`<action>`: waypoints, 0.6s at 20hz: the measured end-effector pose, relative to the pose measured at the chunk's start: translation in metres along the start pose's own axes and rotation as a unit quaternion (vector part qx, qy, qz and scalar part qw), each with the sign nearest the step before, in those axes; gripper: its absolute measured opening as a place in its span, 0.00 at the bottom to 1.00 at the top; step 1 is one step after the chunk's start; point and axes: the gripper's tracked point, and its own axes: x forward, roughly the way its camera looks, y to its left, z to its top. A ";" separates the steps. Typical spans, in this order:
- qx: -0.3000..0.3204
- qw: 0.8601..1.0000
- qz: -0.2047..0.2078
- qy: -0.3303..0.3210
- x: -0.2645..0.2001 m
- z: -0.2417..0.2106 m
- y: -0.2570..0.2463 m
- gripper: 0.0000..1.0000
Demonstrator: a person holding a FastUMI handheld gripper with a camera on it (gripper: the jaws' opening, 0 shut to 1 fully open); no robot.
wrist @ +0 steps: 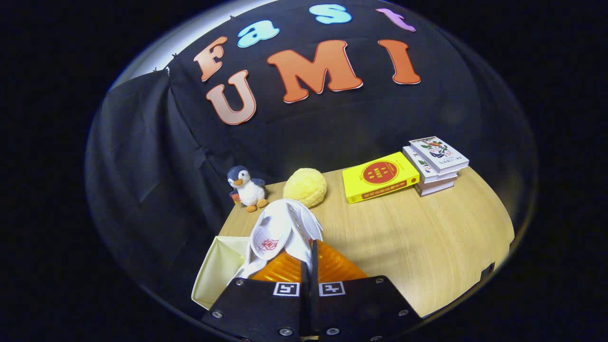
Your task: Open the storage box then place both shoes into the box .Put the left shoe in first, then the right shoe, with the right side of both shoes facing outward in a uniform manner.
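A white shoe with a small red mark on its insole hangs in my gripper, its toe pointing away from me. The two orange fingers stand close together, pinching the shoe's rim near the heel. Just below and to the left of the shoe lies the cream storage box, its top open. The shoe is held above the box's right edge. The inside of the box is mostly hidden by the shoe and the fingers.
On the wooden table beyond the shoe sit a penguin plush and a yellow knitted ball. Further right lie a yellow book and a stack of white books.
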 end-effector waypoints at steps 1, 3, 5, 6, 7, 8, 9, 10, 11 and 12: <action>0.002 1.000 0.004 0.007 0.003 -0.008 0.016 0.00; 0.005 1.000 0.012 0.021 0.007 -0.025 0.043 0.01; -0.002 0.999 0.014 0.035 0.010 -0.040 0.064 0.01; -0.005 0.999 0.011 0.041 0.013 -0.046 0.072 0.01; -0.006 0.999 0.008 0.047 0.017 -0.052 0.079 0.01; -0.006 0.999 0.003 0.053 0.019 -0.059 0.084 0.00; -0.007 0.998 -0.001 0.060 0.022 -0.064 0.089 0.00; -0.007 0.998 -0.008 0.065 0.024 -0.070 0.091 0.01; -0.009 0.997 -0.012 0.070 0.027 -0.075 0.094 0.00; -0.011 0.997 -0.020 0.075 0.030 -0.080 0.094 0.01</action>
